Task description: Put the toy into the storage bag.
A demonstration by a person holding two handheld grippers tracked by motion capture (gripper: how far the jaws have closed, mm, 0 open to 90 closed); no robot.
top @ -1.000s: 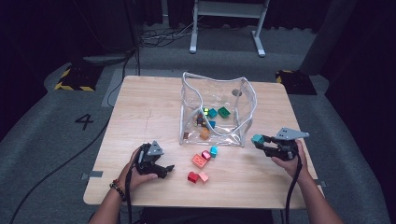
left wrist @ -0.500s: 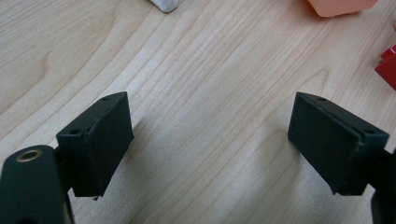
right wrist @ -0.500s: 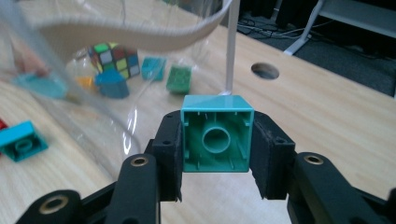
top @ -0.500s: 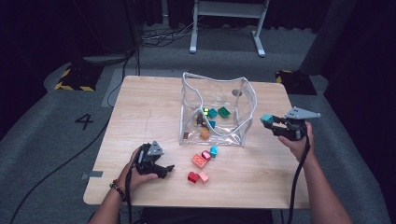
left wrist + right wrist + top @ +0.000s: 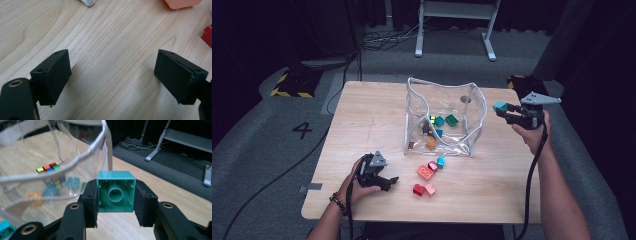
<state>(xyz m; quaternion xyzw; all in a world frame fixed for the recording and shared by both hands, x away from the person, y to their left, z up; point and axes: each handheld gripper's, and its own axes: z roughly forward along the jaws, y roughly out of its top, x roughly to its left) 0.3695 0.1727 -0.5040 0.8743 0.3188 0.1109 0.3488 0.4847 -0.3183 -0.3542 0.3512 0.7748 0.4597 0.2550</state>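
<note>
My right gripper [image 5: 507,112] is clamped on a teal block [image 5: 499,106], its fingers [image 5: 90,202] pressing the block's two sides. In the right gripper view the block [image 5: 116,191] shows its hollow underside with the round tube in the middle. I hold it in the air at the right side of the clear bag [image 5: 444,117], close to the bag's white-trimmed rim [image 5: 82,160] and level with it, not inside.

The bag stands open on the worktop [image 5: 377,115] and holds several small pieces: two teal blocks, an orange one and a small multicoloured cube [image 5: 48,167].

My left gripper [image 5: 384,181] rests low on the worktop near the front left, with its fingers [image 5: 53,75] spread wide and nothing between them, bare wood [image 5: 112,65] under the gap. It points toward the loose blocks lying in front of the bag: a salmon block [image 5: 424,172], a magenta one [image 5: 432,165], a light blue one [image 5: 441,161], a red one [image 5: 418,189] and a pink one [image 5: 430,189]. The red and pink blocks touch each other; my left gripper is near them but apart.
</note>
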